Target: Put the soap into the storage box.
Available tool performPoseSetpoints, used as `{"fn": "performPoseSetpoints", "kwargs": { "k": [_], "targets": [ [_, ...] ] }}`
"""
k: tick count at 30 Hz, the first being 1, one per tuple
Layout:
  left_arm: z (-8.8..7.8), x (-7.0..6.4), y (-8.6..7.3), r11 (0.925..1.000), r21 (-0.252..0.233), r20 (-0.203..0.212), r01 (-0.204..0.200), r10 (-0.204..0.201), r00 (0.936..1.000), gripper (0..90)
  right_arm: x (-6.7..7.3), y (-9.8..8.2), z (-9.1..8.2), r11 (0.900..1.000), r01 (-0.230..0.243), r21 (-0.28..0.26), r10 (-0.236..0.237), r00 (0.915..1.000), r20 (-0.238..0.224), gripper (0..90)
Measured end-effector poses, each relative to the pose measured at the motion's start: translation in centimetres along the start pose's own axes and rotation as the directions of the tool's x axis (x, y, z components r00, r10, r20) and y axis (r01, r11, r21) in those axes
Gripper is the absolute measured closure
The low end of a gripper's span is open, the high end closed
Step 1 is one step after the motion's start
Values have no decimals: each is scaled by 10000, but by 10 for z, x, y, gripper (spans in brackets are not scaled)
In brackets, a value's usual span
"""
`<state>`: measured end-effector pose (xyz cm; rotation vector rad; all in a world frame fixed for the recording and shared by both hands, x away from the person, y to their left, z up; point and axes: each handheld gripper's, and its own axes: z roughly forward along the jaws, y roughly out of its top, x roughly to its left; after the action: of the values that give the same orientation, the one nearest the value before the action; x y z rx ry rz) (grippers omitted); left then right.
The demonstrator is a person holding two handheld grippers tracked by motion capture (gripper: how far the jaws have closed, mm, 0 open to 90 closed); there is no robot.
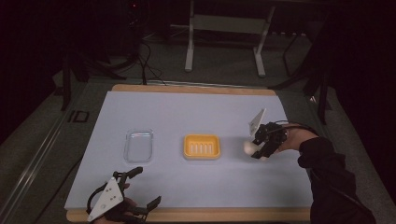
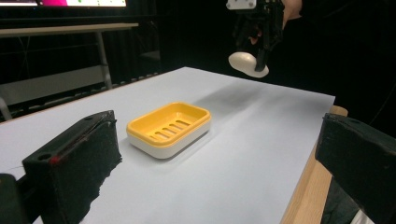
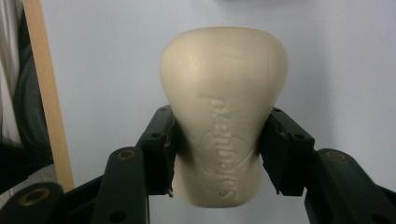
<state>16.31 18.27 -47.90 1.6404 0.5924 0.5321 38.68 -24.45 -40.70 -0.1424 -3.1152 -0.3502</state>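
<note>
A cream bar of soap [image 3: 224,112] with embossed lettering sits clamped between the jaws of my right gripper [image 3: 219,149], held above the white table sheet. In the high view the right gripper [image 1: 259,148] hangs right of the yellow soap dish [image 1: 201,146], the soap [image 1: 249,147] pale at its tip. The left gripper view has the soap [image 2: 248,64] in the air beyond the yellow dish [image 2: 169,128]. My left gripper [image 1: 144,186] rests at the front left edge with its jaws wide apart and nothing between them.
A clear plastic lid or tray [image 1: 138,145] lies left of the dish. The white sheet [image 1: 187,112] covers a wooden board whose edge [image 1: 187,214] runs along the front. Table legs and cables stand beyond the far edge.
</note>
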Motion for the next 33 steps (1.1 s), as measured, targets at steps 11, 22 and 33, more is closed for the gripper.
{"fn": "performPoseSetpoints", "kwargs": {
  "k": [11, 22, 33],
  "targets": [
    [0, 0, 0, 10000, 1, 3, 27, -27, 10000, 0, -6, 23, -12, 9973, 733, 110, -734, 9972, 166, 497],
    [-2, 1, 0, 10000, -38, -64, 21, -21, 10000, 0, -10, 49, -16, 9911, 1329, 62, -1330, 9908, 234, 497],
    [-2, 0, 0, 10000, -27, -56, 36, -36, 10000, 0, -12, 74, -4, 9831, 1832, -28, -1832, 9831, -1, 498]
  ]
}}
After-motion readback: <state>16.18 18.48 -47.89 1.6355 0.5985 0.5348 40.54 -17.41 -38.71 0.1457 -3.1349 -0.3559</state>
